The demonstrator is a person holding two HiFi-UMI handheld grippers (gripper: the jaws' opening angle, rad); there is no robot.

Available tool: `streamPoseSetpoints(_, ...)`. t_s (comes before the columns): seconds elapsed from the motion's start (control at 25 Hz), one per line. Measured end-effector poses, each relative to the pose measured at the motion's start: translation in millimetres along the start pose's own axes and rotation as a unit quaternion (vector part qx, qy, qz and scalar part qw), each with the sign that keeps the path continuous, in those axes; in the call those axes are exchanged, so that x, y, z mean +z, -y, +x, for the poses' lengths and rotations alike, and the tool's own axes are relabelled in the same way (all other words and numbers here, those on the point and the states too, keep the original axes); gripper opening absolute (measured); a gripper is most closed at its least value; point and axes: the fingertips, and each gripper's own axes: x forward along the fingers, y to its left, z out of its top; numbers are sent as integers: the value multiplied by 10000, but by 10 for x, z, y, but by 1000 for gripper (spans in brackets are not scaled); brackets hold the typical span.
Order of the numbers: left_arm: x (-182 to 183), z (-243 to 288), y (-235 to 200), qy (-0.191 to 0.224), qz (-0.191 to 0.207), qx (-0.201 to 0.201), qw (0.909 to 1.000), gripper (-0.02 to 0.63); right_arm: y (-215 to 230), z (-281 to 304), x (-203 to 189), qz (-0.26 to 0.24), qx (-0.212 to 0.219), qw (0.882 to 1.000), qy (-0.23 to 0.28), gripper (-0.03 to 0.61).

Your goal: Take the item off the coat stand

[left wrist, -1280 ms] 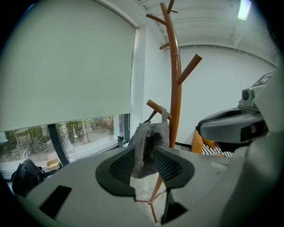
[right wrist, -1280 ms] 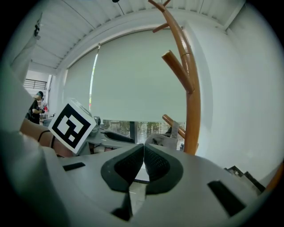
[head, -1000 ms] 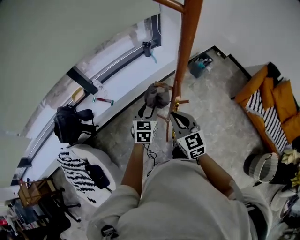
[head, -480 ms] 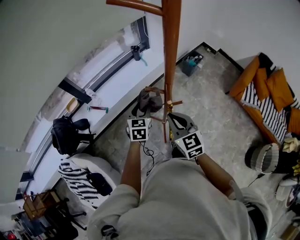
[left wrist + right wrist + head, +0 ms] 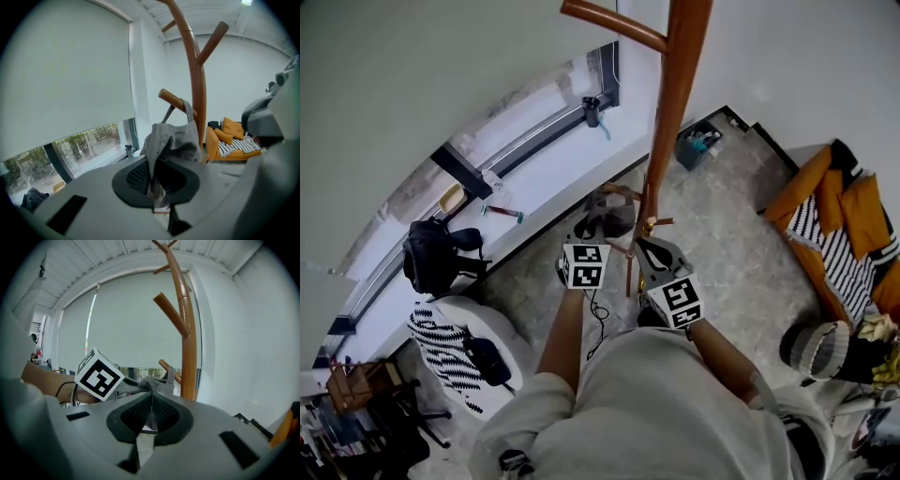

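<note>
Head view looks down; gripper views share the coat stand [image 5: 199, 98].

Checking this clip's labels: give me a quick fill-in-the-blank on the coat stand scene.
1. The fabric item hanging on the coat stand is ___ in colour.
2. It sits between the closing jaws of the ___ hand-held gripper.
3. The coat stand is made of ___.
4. The sofa cushions are ___.
Missing words: gray, left, wood, orange.
</note>
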Motion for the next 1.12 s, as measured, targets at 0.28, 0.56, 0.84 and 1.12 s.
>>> streamPoseSetpoints(0.28, 236, -129, -89, 165, 45, 72, 9998, 25, -58, 68, 18, -29, 171, 9998, -21, 6)
streamPoseSetpoints(0.56, 417, -208, -167, 317, 29, 218, 9993, 25, -64, 65, 18, -32, 245, 9997, -1, 6)
streamPoseSetpoints(0.84, 591, -329, -243, 452, 61, 325, 9984, 25, -124, 116, 69, -108, 408, 9991, 53, 6)
streamPoseSetpoints(1.12, 550, -575, -464, 463, -28, 660, 9967, 25, -335, 252, 110, -212, 800, 9965, 79, 6)
